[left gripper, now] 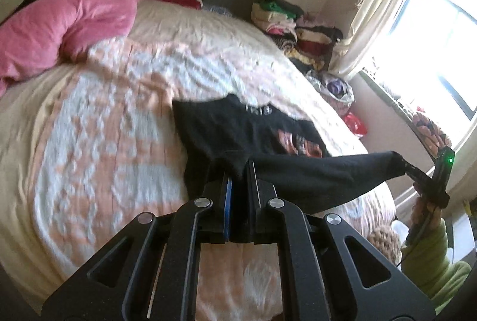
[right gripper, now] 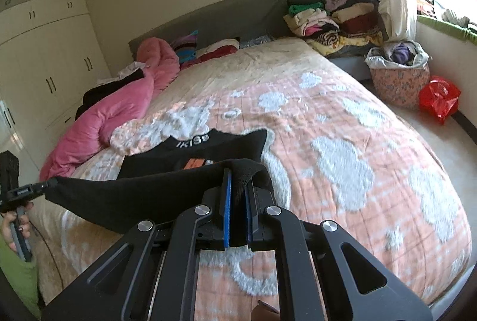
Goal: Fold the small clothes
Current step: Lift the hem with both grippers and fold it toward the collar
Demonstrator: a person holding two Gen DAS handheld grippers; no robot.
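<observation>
A small black T-shirt [left gripper: 238, 127] with white lettering and an orange print lies partly on the bed. One edge of it is lifted and stretched taut between both grippers. My left gripper [left gripper: 238, 171] is shut on one corner of that edge; it also shows at the left of the right wrist view [right gripper: 52, 181], held by a hand. My right gripper [right gripper: 238, 183] is shut on the other corner, with black cloth bunched between its blue pads [right gripper: 228, 201]. In the left wrist view the right gripper [left gripper: 402, 164] pinches the cloth's far tip. The T-shirt's [right gripper: 190, 151] collar end rests on the cover.
The bed's peach and white cover [right gripper: 342, 127] spreads all around. A pink duvet [right gripper: 119, 106] lies bunched at the left. Stacks of folded clothes [right gripper: 334, 16] sit by the headboard. A flowered basket [right gripper: 399, 73] and a red bag [right gripper: 438, 97] stand on the floor.
</observation>
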